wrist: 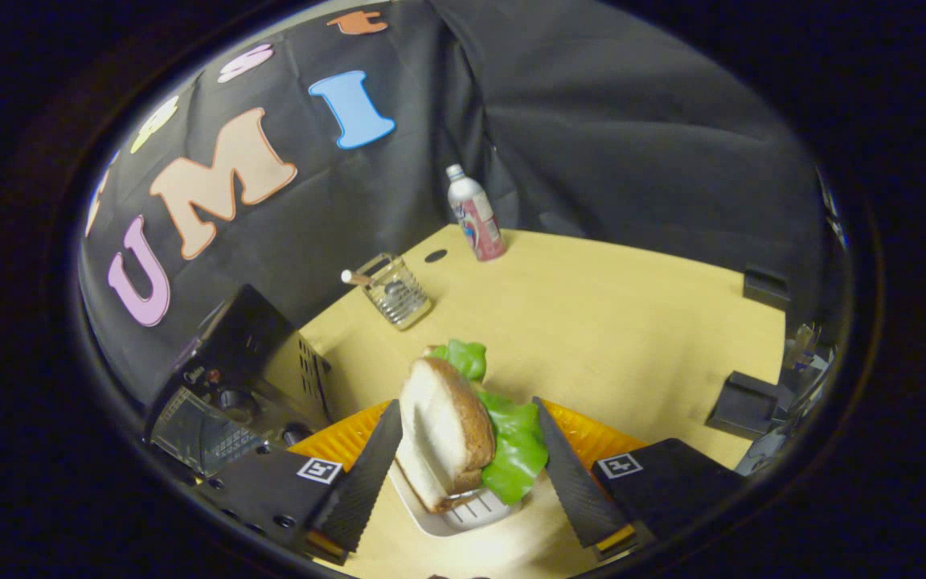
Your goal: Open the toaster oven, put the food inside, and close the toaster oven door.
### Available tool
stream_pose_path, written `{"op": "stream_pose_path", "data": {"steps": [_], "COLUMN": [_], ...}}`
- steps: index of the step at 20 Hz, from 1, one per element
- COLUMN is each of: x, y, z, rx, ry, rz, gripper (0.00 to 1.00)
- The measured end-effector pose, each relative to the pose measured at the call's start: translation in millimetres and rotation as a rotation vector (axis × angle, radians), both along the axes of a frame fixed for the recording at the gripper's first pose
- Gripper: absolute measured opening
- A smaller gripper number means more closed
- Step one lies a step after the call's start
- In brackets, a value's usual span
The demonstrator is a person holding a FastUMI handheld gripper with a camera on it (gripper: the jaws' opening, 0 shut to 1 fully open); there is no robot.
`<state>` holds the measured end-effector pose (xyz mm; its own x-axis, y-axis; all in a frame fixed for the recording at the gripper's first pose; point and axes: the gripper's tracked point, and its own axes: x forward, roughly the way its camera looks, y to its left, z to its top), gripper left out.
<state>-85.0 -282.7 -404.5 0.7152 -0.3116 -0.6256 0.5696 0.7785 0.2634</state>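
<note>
The gripper (467,458) has its fingers pinching a sandwich (459,426) — bread and lettuce — held above a white tray (471,515) on the desk (632,338). The toaster oven (230,394) sits to the left, its door open. Beyond stand a glass (395,291) and a bottle (475,213).
</note>
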Motion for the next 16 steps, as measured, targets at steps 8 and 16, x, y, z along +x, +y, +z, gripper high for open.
{"op": "stream_pose_path", "data": {"steps": [8,16], "x": [9,8], "y": [14,9], "z": [3,33], "rx": [0.092,0.014], "ry": [-0.07,-0.086], "rz": [0.024,0.025], "gripper": [0.48,0.29]}}
